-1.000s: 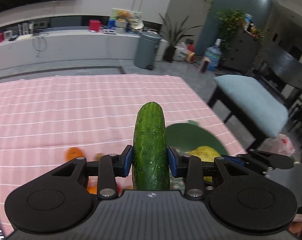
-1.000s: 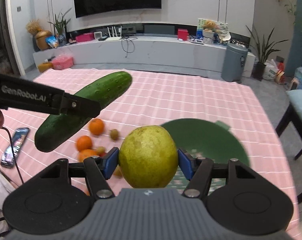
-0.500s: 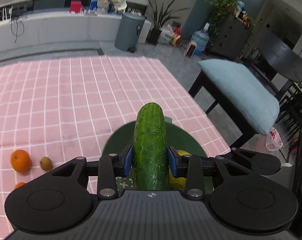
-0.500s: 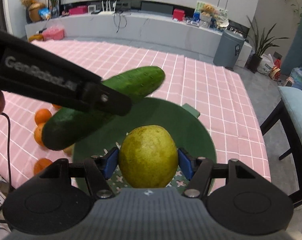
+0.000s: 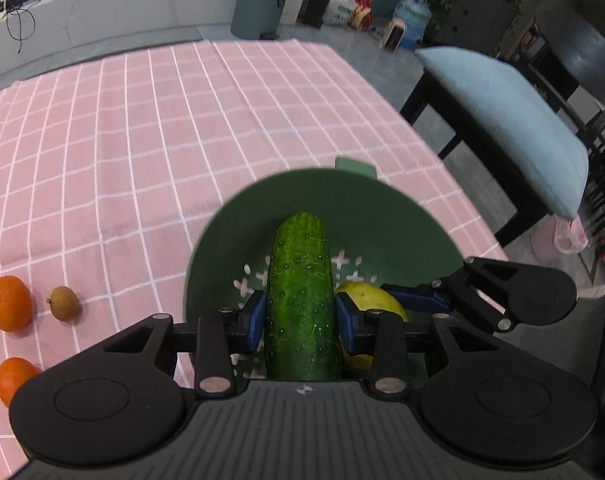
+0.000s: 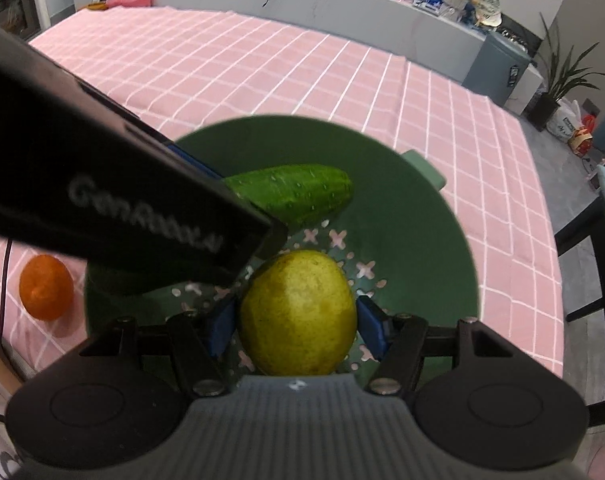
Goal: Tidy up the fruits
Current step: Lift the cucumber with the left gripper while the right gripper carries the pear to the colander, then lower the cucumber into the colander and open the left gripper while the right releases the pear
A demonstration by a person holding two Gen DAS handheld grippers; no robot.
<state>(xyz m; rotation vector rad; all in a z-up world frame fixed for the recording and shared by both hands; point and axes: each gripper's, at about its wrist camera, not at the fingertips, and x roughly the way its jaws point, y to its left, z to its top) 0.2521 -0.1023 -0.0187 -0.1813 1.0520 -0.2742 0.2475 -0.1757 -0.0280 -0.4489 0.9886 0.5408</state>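
My left gripper (image 5: 300,318) is shut on a green cucumber (image 5: 302,300) and holds it over the green bowl (image 5: 402,216). My right gripper (image 6: 296,326) is shut on a yellow-green pear (image 6: 298,312), also inside the bowl (image 6: 422,240). The cucumber (image 6: 298,192) shows in the right wrist view beyond the left gripper's black body (image 6: 102,184). The pear (image 5: 368,296) and the right gripper's fingers (image 5: 418,298) show at the right in the left wrist view. The bowl's bottom has cross-shaped holes.
Two oranges (image 5: 8,308) (image 5: 14,378) and a small brown fruit (image 5: 64,304) lie on the pink checked tablecloth (image 5: 142,140) left of the bowl. One orange (image 6: 46,288) shows in the right wrist view. A light blue chair (image 5: 502,120) stands off the table's right edge.
Both grippers have moved forward and down over the bowl with their fruit. The cucumber and the pear now sit low inside the bowl, closer together.
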